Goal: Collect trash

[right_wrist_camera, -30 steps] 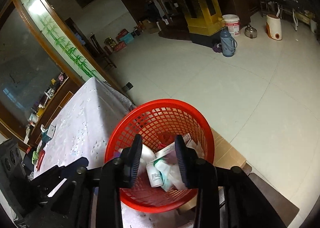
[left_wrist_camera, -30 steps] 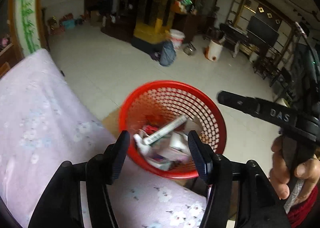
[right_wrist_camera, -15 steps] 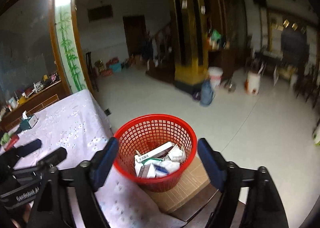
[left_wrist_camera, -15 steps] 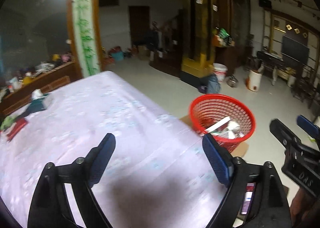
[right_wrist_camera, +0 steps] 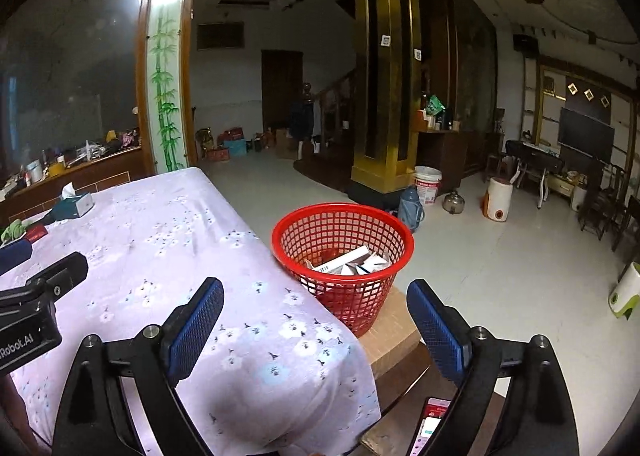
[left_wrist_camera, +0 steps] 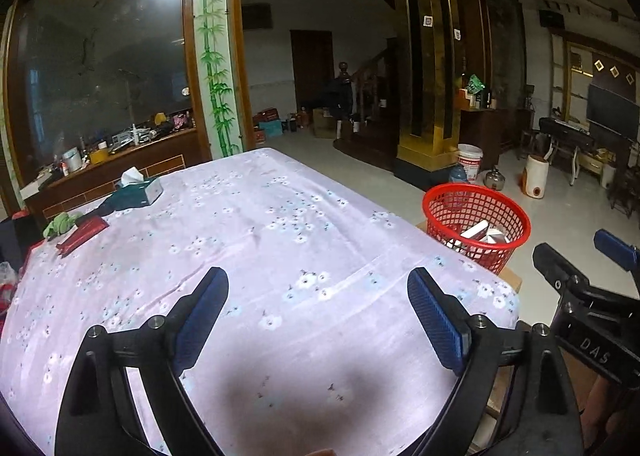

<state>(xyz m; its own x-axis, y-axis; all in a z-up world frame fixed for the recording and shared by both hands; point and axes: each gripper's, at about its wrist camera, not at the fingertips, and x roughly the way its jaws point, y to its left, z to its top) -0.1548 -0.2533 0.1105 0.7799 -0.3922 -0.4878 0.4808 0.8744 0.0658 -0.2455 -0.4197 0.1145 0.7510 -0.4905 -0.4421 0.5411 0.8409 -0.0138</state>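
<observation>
The red basket [right_wrist_camera: 343, 256] serves as the landmark: it stands on a brown cardboard box [right_wrist_camera: 390, 336] right against the corner of a table [left_wrist_camera: 280, 256] covered with a lilac flowered cloth. Inside the basket lies the trash [right_wrist_camera: 348, 262], a heap of white cartons and wrappers, with one long white box leaning across the top. The left gripper [left_wrist_camera: 318, 320] hangs over the table, on the side of the basket toward the camera, with its blue-padded fingers [left_wrist_camera: 200, 320] spread wide and nothing between them. The right gripper [right_wrist_camera: 316, 330] hovers in front of the basket, over the table corner and the cardboard box, and its fingers [right_wrist_camera: 436, 332] are likewise spread wide and hold nothing. In the left wrist view the right gripper [left_wrist_camera: 580, 276] shows just beside the basket, on the near side. Far across the table from the basket sit a teal tissue box [left_wrist_camera: 138, 191], a flat red packet [left_wrist_camera: 82, 234] and a green crumpled thing [left_wrist_camera: 60, 223] touching the packet. On the floor behind the basket stand a blue thermos jug [right_wrist_camera: 410, 207], a white bucket [right_wrist_camera: 428, 183], a metal kettle [right_wrist_camera: 454, 201] and a white and orange appliance [right_wrist_camera: 498, 203]. Below the right gripper, nearer the camera than the basket, a phone [right_wrist_camera: 430, 428] with a lit screen peeks out.
</observation>
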